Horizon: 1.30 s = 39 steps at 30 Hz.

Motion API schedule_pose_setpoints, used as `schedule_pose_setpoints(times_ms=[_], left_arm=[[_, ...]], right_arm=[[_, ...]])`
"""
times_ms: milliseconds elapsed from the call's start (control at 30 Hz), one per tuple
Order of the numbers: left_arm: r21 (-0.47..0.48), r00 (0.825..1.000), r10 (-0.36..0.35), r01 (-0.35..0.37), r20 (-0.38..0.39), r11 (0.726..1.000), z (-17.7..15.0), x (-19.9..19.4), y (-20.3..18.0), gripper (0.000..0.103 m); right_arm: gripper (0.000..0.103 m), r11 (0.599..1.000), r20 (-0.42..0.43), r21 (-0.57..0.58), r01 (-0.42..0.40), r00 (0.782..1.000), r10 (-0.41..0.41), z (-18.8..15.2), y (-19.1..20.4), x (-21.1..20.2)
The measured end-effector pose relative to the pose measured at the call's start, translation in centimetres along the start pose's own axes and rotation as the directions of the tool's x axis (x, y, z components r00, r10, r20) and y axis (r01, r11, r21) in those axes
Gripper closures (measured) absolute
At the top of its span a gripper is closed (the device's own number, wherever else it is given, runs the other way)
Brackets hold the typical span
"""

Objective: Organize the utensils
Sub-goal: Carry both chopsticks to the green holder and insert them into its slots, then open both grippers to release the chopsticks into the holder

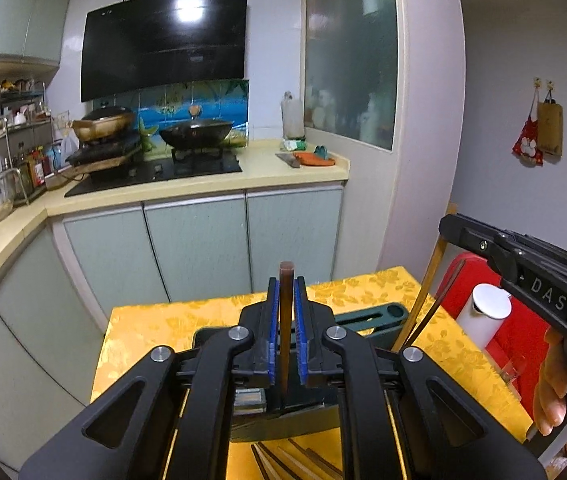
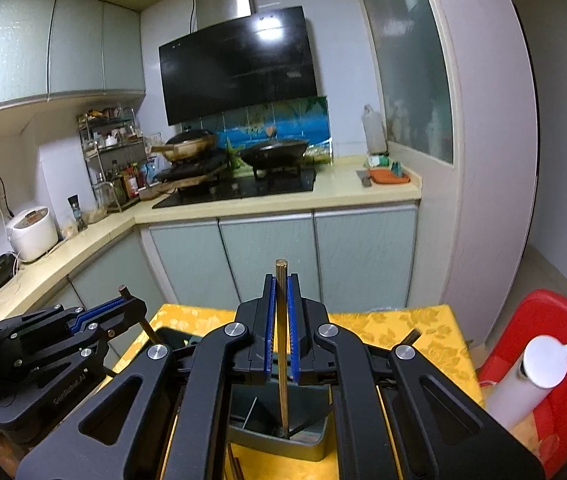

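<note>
Left gripper (image 1: pixel 286 292): a dark brown chopstick (image 1: pixel 286 320) is seen upright between the blue pads, slight gaps visible either side, so no firm clamp is shown. Below it a grey-green utensil holder (image 1: pixel 387 314) sits on the yellow tablecloth (image 1: pixel 171 328); more chopsticks (image 1: pixel 291 460) lie flat at the near edge. Right gripper (image 2: pixel 282 292): a lighter bamboo chopstick (image 2: pixel 282 340) is pinched upright between the pads, its lower tip reaching into the holder's compartment (image 2: pixel 283 436). A red stool (image 2: pixel 563 360) with a white bottle (image 2: pixel 535 376) is seen far right.
</note>
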<state>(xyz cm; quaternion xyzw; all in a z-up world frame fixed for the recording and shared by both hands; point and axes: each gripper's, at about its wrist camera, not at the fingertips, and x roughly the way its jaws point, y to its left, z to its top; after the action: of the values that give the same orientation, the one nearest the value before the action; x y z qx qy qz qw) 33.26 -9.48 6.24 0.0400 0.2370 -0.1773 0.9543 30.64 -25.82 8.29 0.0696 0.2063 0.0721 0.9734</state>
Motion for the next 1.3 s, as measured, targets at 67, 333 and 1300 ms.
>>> schedule_pose_setpoints(times_ms=[67, 333, 1300], left_arm=[[-0.003, 1.0, 0.004, -0.004, 0.006, 1.0, 0.0, -0.2, 0.2, 0.064], [-0.017, 0.999, 0.016, -0.016, 0.052, 1.0, 0.4, -2.5, 0.5, 0.032], [-0.033, 0.991, 0.124, -0.122, 0.049, 0.992, -11.4, -11.0, 0.8, 0.021]], right_arm=[[0.081, 1.0, -0.013, -0.003, -0.005, 1.0, 0.005, -0.1, 0.1, 0.2], [0.05, 0.999, 0.035, -0.005, 0.042, 0.999, -0.042, 0.5, 0.0, -1.3], [0.049, 0.976, 0.073, -0.102, 0.192, 0.98, -0.185, -11.5, -0.9, -10.8]])
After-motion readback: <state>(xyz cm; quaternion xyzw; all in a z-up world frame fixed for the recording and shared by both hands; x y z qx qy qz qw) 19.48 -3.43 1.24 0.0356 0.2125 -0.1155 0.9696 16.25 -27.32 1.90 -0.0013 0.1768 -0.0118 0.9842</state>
